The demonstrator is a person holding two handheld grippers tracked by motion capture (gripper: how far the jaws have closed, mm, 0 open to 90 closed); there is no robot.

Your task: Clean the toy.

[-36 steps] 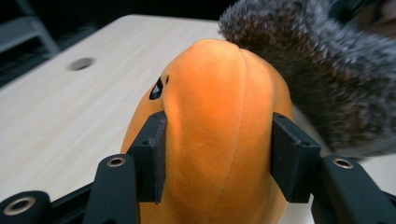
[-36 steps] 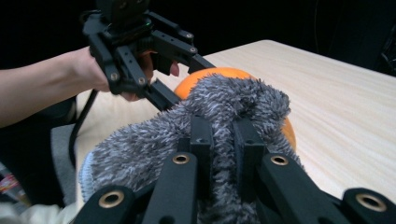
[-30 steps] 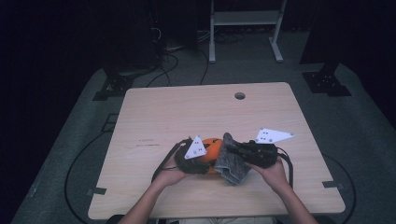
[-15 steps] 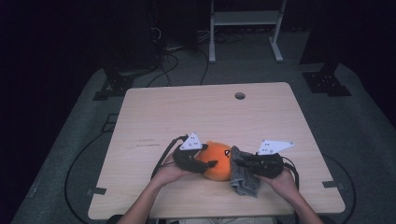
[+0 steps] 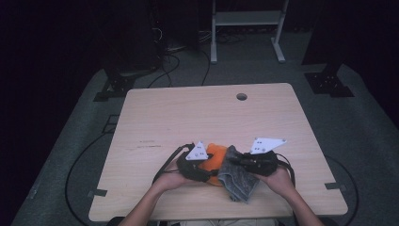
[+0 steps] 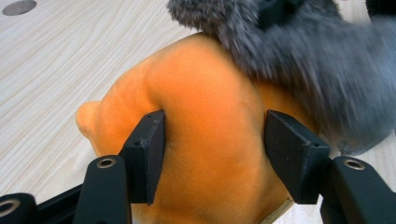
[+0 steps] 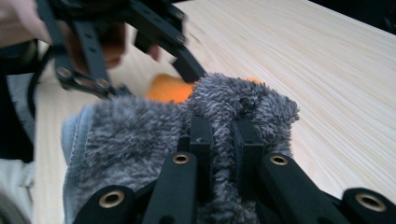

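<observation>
Both hands rest low at the table's (image 5: 155, 117) near edge, grippers pointing inward. The left gripper (image 6: 212, 144) has just been closing, clamped on the orange plush (image 6: 205, 116). The right gripper (image 7: 223, 140) pinches the grey fuzzy cloth (image 7: 140, 130), which half hides the plush.

In my left gripper view, the left gripper (image 6: 215, 156) has just been closing its two black jaws, and they now press on both sides of an orange soft toy (image 6: 210, 140). A grey fluffy cloth (image 6: 303, 60) lies over the toy's top. Under them is the light wooden table (image 6: 60, 70).
</observation>
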